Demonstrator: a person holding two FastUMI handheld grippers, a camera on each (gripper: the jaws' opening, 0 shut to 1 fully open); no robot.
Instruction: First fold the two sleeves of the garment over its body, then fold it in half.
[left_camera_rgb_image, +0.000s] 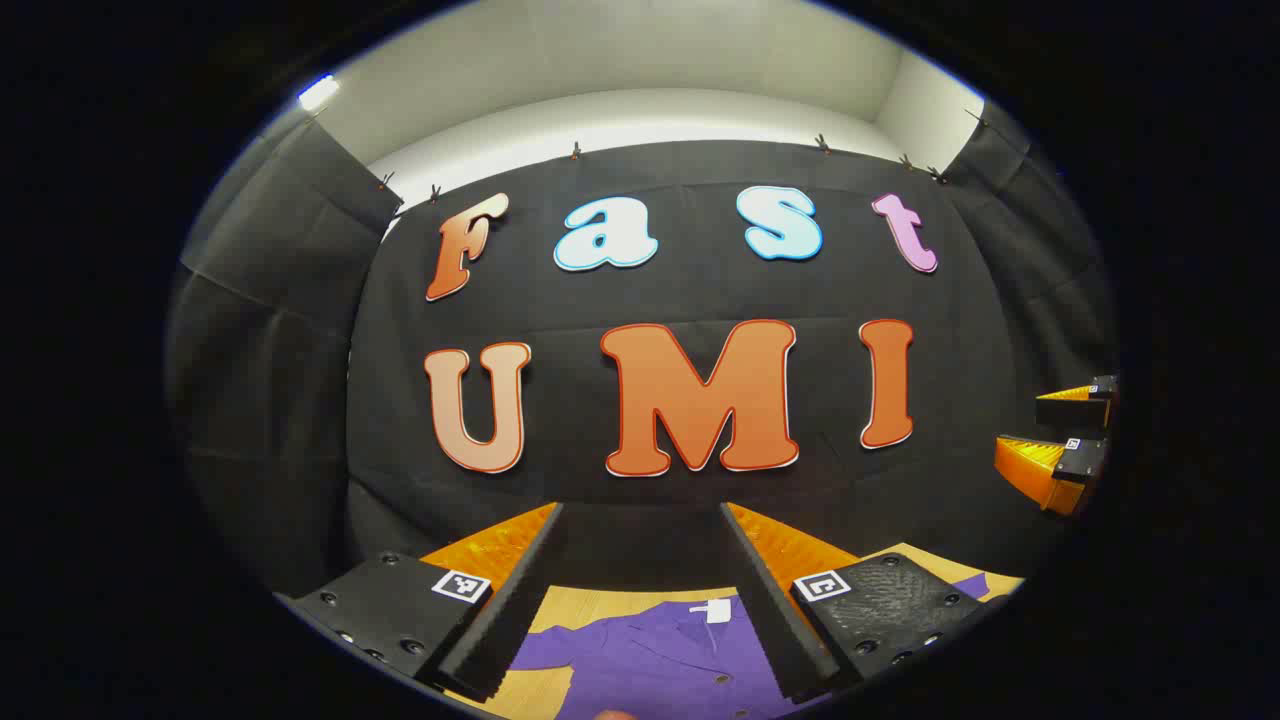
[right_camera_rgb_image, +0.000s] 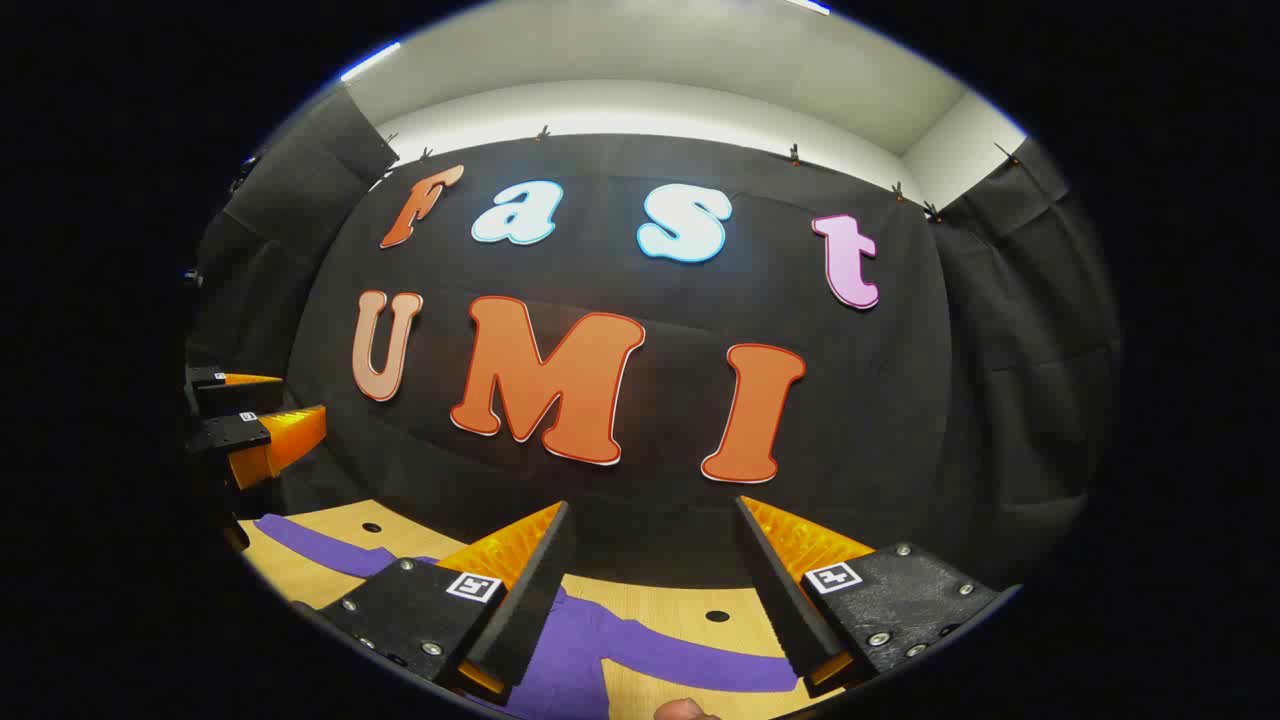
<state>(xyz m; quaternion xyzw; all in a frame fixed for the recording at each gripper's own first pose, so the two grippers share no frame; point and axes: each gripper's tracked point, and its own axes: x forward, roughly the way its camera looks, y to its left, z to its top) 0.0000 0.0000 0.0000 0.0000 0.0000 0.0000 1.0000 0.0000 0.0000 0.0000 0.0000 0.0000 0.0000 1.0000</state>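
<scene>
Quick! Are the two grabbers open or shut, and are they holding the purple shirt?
Left gripper: open, holding nothing, above the shirt.
Right gripper: open, holding nothing, above a sleeve.

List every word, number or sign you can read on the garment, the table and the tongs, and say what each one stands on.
Small white tag at the collar of the purple garment: too small to read.
Square black-and-white markers on the left tongs and the right tongs: coded patterns, no letters or numbers.
Wooden table: no text on it.
</scene>
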